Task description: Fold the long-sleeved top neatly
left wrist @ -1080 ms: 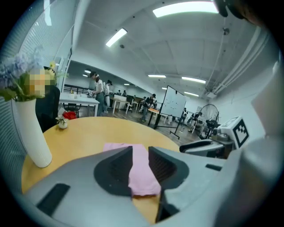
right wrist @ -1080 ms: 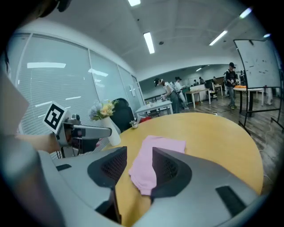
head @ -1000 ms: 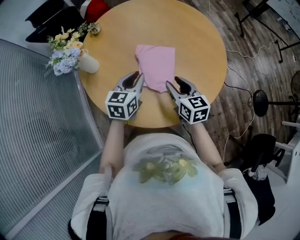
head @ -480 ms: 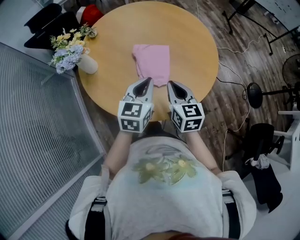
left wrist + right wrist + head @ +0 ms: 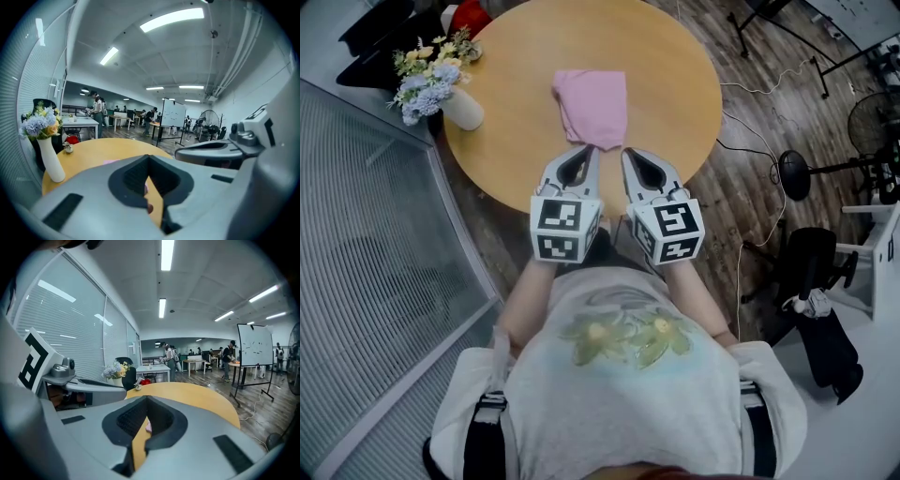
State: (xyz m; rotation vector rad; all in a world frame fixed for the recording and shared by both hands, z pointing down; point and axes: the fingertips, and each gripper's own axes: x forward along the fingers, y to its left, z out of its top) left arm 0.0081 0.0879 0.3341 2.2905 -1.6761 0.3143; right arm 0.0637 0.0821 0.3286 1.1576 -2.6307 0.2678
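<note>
**Supervisor:** Progress?

**Operator:** Top [image 5: 592,107] lay folded small on the bench [image 5: 675,84], just ahead of my fingers [image 5: 577,169]. Left gripper [image 5: 590,150] and right gripper [image 5: 627,153] were both pinched shut, empty. I judged the folding done, perhaps one edge left to tidy.

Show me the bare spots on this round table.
Widest bare wood lies between the folded pink top and the table's right rim. Also free: the strip between top and flower vase, and the far side beyond the top. Crowded: the near edge under the left gripper and right gripper.
</note>
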